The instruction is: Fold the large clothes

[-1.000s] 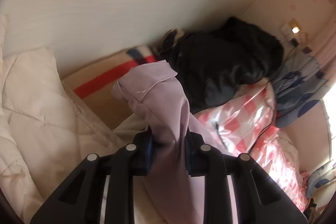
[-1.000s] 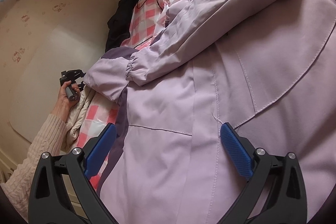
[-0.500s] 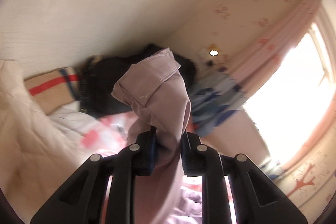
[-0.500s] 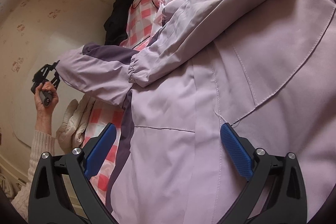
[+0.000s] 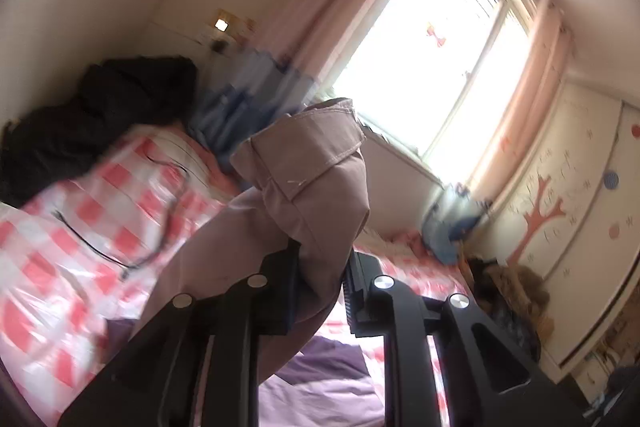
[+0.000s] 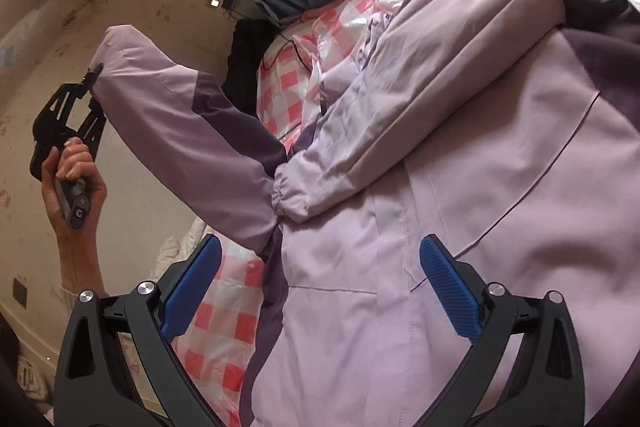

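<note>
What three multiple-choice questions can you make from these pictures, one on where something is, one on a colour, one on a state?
1. Where does the jacket's body lie?
A. on the checked bed cover
B. on a chair
C. on the floor

2. What colour are the right gripper's finger pads?
A. red
B. blue
C. white

3. What is the left gripper doing?
A. hanging open
B. shut on nothing
C. gripping the sleeve

Answers: 1 A, the pink-and-white cover shows beside it. 2 B, both pads are blue. 3 C, the sleeve is pinched between its fingers and held raised.

one lilac jacket (image 6: pixel 460 187), two grippers (image 6: pixel 316 291), one window (image 5: pixel 432 39)
</note>
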Action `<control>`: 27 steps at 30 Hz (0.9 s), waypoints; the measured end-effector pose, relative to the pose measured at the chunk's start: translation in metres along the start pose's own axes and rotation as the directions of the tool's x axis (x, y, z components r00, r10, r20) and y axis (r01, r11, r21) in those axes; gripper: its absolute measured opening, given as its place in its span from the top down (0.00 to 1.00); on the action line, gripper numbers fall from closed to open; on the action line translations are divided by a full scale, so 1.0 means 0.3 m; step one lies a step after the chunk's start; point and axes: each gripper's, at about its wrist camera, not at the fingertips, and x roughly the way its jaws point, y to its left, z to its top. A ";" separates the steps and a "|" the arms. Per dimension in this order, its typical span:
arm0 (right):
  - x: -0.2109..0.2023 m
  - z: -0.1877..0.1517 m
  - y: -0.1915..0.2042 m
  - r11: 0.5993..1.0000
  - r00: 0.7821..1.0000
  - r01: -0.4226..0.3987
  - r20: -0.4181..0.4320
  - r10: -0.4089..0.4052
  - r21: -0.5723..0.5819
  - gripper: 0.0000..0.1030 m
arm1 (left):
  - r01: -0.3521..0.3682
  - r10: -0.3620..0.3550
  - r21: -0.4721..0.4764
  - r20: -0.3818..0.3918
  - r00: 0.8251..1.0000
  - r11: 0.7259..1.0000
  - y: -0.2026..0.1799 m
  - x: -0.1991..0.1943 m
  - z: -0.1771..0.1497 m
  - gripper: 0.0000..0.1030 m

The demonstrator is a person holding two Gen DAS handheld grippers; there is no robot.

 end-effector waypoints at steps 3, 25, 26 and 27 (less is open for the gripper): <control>-0.072 0.056 -0.040 0.999 0.997 -0.015 0.073 0.011 0.049 0.07 | 0.032 -0.031 0.014 -0.069 0.997 0.999 -0.081 0.121 -0.117 0.82; -0.256 0.166 -0.274 0.923 0.965 -0.188 0.240 0.109 0.337 0.07 | 0.069 -0.044 0.026 -0.540 0.841 0.997 -0.141 0.643 -0.895 0.50; -0.254 0.164 -0.274 0.923 0.965 -0.187 0.240 0.108 0.336 0.07 | 0.093 -0.062 0.027 -0.557 0.828 0.995 -0.151 0.638 -0.902 0.28; -0.252 0.164 -0.275 0.923 0.965 -0.186 0.240 0.107 0.336 0.07 | 0.118 -0.062 0.059 -0.582 0.811 0.991 -0.176 0.631 -0.905 0.24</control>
